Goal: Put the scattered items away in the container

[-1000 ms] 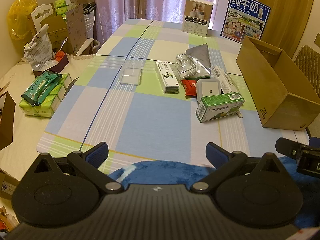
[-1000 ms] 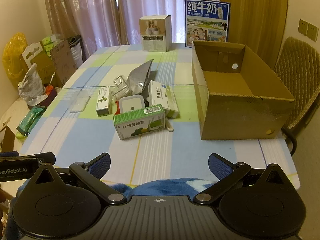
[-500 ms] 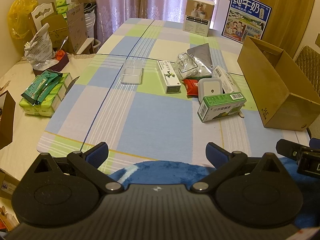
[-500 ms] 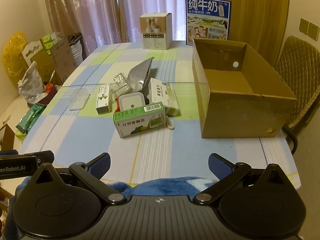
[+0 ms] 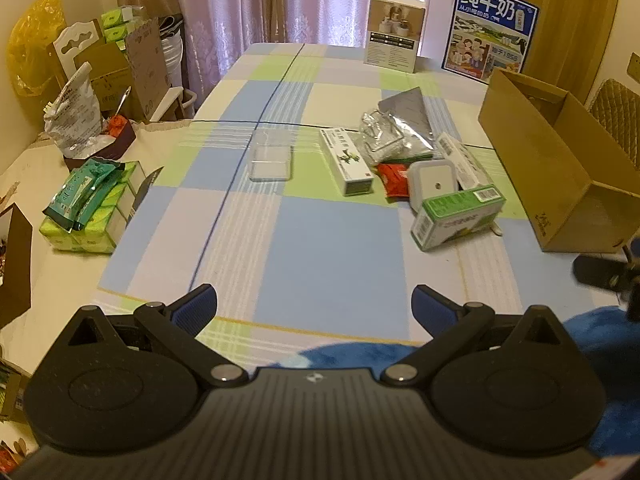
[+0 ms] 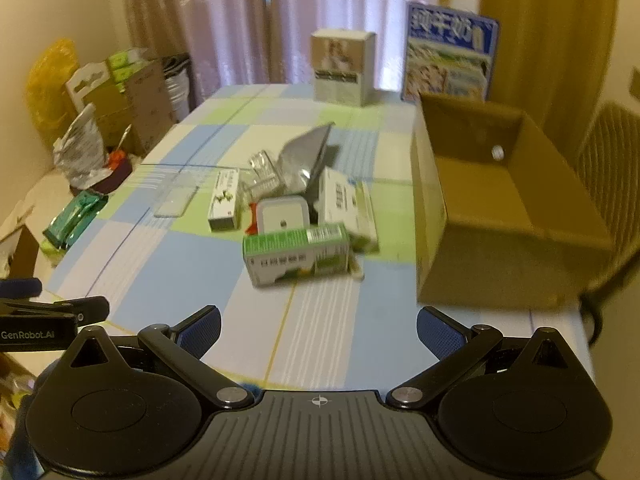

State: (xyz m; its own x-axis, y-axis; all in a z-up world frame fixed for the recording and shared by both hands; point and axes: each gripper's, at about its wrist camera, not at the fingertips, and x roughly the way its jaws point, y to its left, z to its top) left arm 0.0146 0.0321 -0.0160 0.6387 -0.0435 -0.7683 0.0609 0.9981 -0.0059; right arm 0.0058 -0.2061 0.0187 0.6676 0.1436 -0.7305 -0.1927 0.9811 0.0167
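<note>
An open, empty cardboard box (image 6: 500,200) (image 5: 560,160) stands at the table's right side. Left of it lies a pile: a green-and-white carton (image 6: 296,256) (image 5: 458,216), a white square device (image 6: 282,218) (image 5: 434,180), white medicine boxes (image 6: 348,204) (image 5: 346,160), a red packet (image 5: 392,178), a silver foil bag (image 6: 306,156) (image 5: 408,124), crumpled clear plastic (image 5: 380,136) and a clear flat case (image 5: 270,156) (image 6: 176,200). My left gripper (image 5: 314,306) and right gripper (image 6: 318,330) are both open and empty, over the table's near edge, well short of the pile.
A checked cloth covers the table (image 5: 320,248). A white product box (image 5: 394,34) and a blue milk carton box (image 5: 490,28) stand at the far end. Green tissue packs (image 5: 88,204) and bags lie on a surface to the left. A chair (image 6: 612,168) stands behind the cardboard box.
Both grippers have moved forward toward the table and the pile. The right view is now blurred by motion. Both stay open; no item has moved.
</note>
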